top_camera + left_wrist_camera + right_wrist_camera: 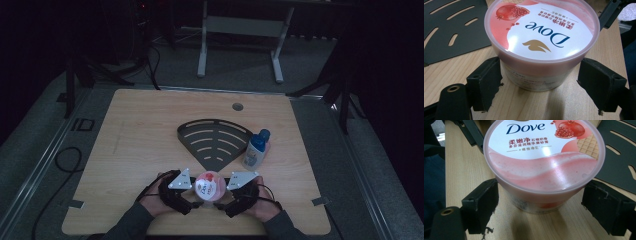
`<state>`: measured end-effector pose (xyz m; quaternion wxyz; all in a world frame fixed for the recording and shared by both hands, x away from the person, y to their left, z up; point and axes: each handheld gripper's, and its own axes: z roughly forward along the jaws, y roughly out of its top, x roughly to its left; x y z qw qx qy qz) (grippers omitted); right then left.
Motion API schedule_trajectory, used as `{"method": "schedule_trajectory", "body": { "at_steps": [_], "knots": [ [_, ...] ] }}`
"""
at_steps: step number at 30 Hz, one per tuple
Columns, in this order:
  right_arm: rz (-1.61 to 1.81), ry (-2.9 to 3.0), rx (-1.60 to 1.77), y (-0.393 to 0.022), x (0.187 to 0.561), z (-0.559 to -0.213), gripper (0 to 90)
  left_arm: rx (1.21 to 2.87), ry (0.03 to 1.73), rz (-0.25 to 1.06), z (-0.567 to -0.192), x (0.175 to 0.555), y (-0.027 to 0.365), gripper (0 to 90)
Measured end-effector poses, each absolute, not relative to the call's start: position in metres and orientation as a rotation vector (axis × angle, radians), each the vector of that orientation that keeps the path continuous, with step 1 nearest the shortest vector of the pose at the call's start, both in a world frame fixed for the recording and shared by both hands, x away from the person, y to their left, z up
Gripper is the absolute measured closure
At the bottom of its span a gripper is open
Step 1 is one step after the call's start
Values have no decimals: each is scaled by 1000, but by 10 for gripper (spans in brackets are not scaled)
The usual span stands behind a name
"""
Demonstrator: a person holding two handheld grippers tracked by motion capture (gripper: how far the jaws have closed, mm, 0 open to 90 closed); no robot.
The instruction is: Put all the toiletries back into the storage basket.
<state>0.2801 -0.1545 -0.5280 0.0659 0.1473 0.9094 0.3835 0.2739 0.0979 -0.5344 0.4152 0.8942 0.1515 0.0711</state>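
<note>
A pink Dove tub with a pomegranate picture on its lid stands upright on the wooden table near the front edge. My left gripper comes at it from the left and my right gripper from the right. In the left gripper view the tub sits between the open jaws of the left gripper, its pads close beside the wall without squeezing it. In the right gripper view the tub likewise stands between the spread jaws of the right gripper.
A black fan-shaped slotted rack lies flat just behind the tub. A white bottle with a blue cap stands at the rack's right edge. A round cable hole is at the table's back. The room around is dark.
</note>
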Motion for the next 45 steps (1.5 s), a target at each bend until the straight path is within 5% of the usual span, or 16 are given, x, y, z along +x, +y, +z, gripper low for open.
{"method": "schedule_trajectory", "body": {
  "at_steps": [45],
  "knots": [
    [1124,2757,423,-148,281,-525,119,2271,385,185,-531,273,99,195]
  ]
}}
